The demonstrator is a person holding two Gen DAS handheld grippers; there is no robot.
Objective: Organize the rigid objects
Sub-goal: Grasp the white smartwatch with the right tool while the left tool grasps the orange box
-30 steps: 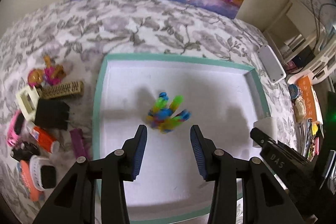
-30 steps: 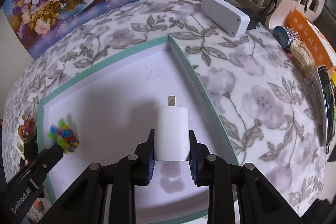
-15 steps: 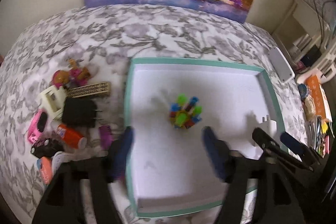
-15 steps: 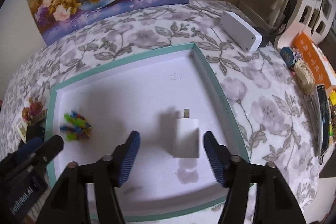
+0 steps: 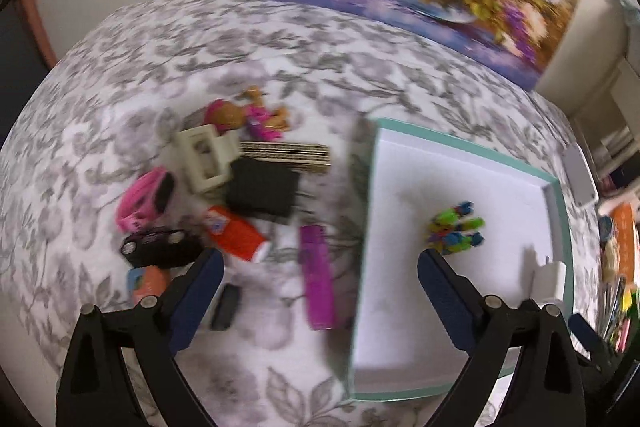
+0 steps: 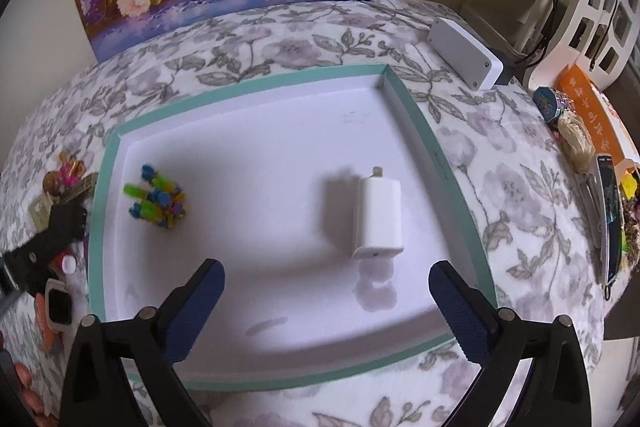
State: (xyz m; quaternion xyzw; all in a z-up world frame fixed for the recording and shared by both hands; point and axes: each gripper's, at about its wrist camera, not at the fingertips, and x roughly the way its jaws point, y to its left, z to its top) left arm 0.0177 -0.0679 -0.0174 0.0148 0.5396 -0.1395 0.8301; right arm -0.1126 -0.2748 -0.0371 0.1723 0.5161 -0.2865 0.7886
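Left wrist view: the left gripper (image 5: 318, 281), jaws just spread wide and empty, faces the loose pile (purple bar (image 5: 317, 277) nearest). Right wrist view: the right gripper (image 6: 326, 291), jaws also just opened, holds nothing; white charger (image 6: 379, 218) lies inside the teal-rimmed tray (image 6: 436, 163), delivered.

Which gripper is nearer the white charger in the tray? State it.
Right. The right gripper hangs open directly in front of the white charger, which lies just beyond its fingertips. The left gripper is open over the tray's left edge, far across from the charger.
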